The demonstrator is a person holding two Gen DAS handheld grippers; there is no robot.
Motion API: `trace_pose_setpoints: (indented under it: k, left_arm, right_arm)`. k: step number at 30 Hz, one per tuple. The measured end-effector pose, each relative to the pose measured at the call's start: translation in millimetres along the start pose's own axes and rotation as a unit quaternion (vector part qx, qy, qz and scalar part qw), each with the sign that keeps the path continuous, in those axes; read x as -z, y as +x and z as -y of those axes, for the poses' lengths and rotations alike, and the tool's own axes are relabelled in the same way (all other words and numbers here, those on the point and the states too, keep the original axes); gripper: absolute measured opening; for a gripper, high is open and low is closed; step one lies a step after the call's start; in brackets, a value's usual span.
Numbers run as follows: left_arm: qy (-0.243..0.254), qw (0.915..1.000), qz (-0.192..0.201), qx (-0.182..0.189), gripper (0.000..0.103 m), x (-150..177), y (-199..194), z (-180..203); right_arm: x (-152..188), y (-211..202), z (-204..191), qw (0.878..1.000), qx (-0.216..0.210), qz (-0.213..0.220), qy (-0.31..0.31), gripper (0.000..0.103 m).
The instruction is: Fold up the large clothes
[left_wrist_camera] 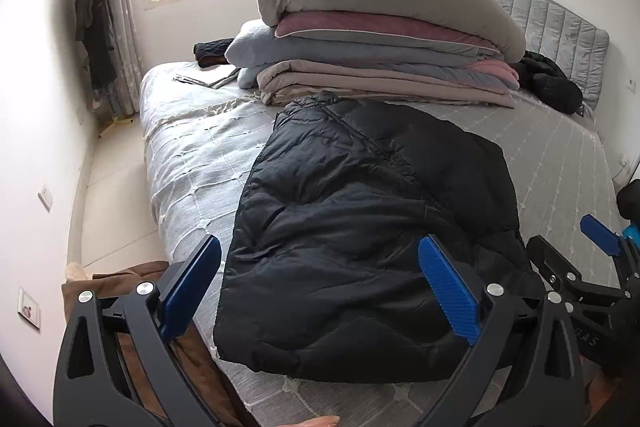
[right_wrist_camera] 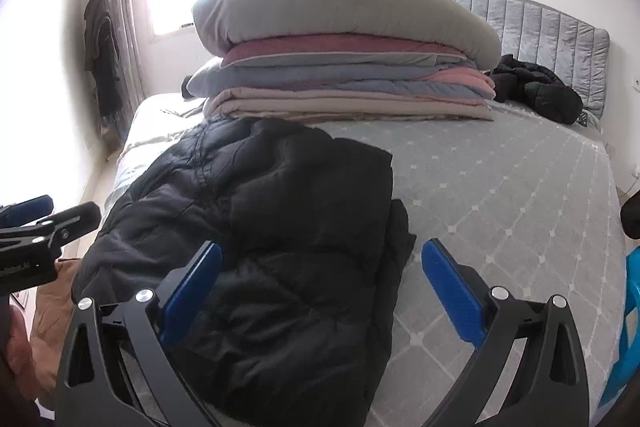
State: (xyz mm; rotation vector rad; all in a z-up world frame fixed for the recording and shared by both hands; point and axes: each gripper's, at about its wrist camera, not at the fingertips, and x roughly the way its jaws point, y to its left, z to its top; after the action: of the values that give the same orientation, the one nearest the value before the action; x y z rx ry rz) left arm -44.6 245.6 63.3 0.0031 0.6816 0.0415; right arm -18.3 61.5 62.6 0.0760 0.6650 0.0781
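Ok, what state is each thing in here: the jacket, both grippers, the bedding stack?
Black puffer jacket: folded into a rough rectangle, lying flat on the bed.
Left gripper: open, holding nothing.
Right gripper: open, holding nothing.
Bedding stack: folded, piled near the headboard.

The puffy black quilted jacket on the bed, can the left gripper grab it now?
Probably yes. The left gripper is open right above the puffy black quilted jacket's near edge, with nothing between them.
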Motion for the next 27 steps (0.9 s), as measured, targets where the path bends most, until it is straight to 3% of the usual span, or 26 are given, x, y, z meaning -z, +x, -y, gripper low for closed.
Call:
trace_pose_setpoints:
  k: [27]
  left_arm:
    - [0.000, 1.0000, 0.002, -0.003, 0.095, -0.8, -1.4, -2.3]
  right_arm:
    - [6.6, -4.7, -1.5, 1.000, -0.007, -0.018, -0.003, 0.097]
